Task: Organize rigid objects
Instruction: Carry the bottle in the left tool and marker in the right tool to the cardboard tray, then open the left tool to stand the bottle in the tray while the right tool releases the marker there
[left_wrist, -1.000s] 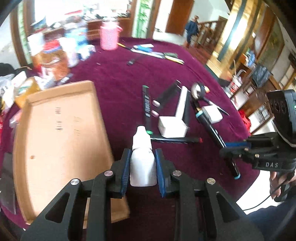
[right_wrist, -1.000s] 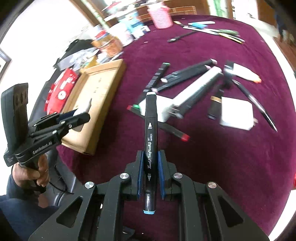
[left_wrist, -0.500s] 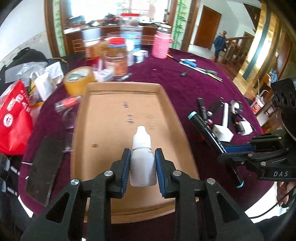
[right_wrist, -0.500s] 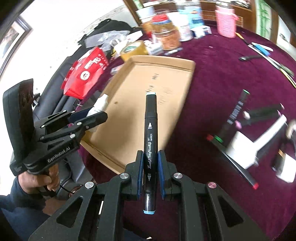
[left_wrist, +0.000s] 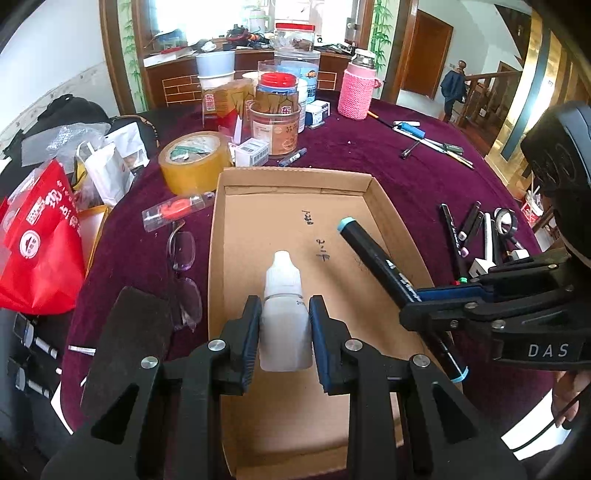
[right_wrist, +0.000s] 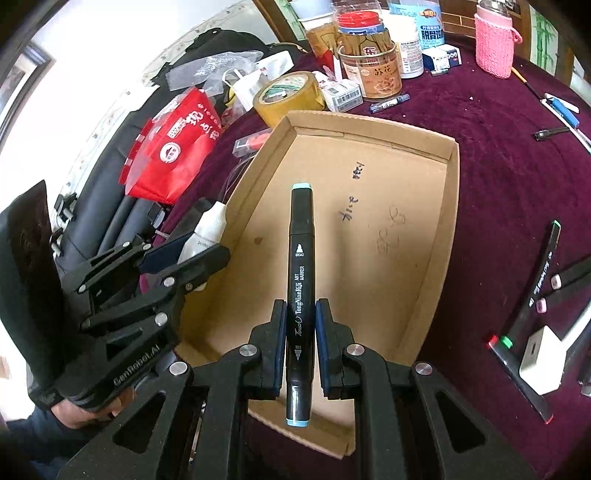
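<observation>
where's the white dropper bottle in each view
Left wrist: white dropper bottle at centre bottom, upright between that gripper's jaws, over the cardboard tray.
Right wrist: bottle at left of centre, clamped in the other gripper, at the tray's left wall.
Shared landmark: yellow tape roll beyond the tray's far left corner.

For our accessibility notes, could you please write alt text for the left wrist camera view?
The left gripper holds a small white dropper bottle upright over an open cardboard tray on a cluttered maroon tablecloth. At right, the right gripper holds a black marker slanted above the tray. Beyond it stand a tape roll, jars and a pink-sleeved flask.
</observation>
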